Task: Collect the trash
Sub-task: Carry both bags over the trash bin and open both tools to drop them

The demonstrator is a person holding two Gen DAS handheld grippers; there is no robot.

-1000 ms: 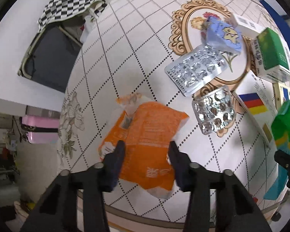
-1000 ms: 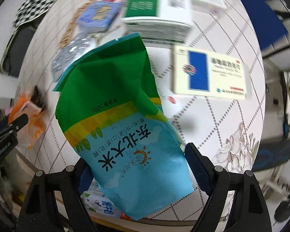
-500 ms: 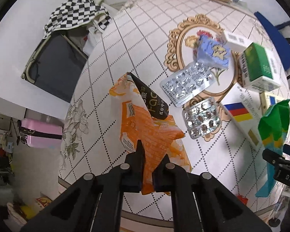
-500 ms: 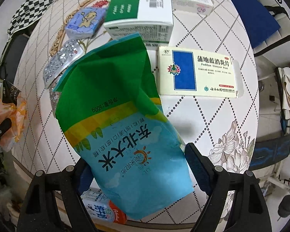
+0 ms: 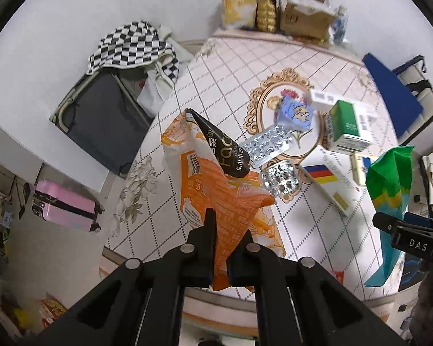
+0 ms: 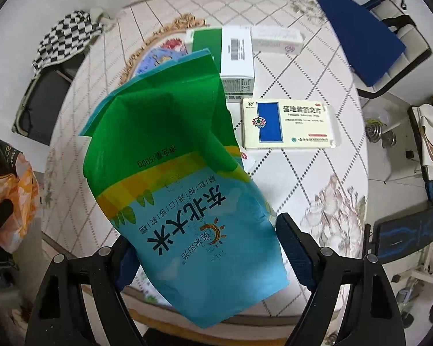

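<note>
My left gripper (image 5: 227, 230) is shut on a crumpled orange tissue wrapper (image 5: 216, 190) with a black flap and holds it up above the near edge of the round table (image 5: 216, 72). The same wrapper (image 6: 17, 178) shows at the left edge of the right wrist view. My right gripper (image 6: 205, 245) grips a large green, yellow and blue rice bag (image 6: 170, 173) across its width, jaws wide, with the bag raised off the table. The left wrist view has that bag (image 5: 389, 173) and the right gripper (image 5: 404, 230) at its right edge.
On the patterned cloth lie two silver blister packs (image 5: 267, 145), a blue pouch (image 5: 296, 114), a green-and-white box (image 6: 233, 52), a white box (image 6: 275, 41), a cream box with a blue panel (image 6: 288, 122) and a striped flat box (image 5: 326, 178). Chairs and a pink suitcase (image 5: 63, 201) ring the table.
The left jaws closed on the orange wrapper and lifted it off the cloth. Both grippers rose, so the table looks smaller. The rice bag stayed in the right gripper.
</note>
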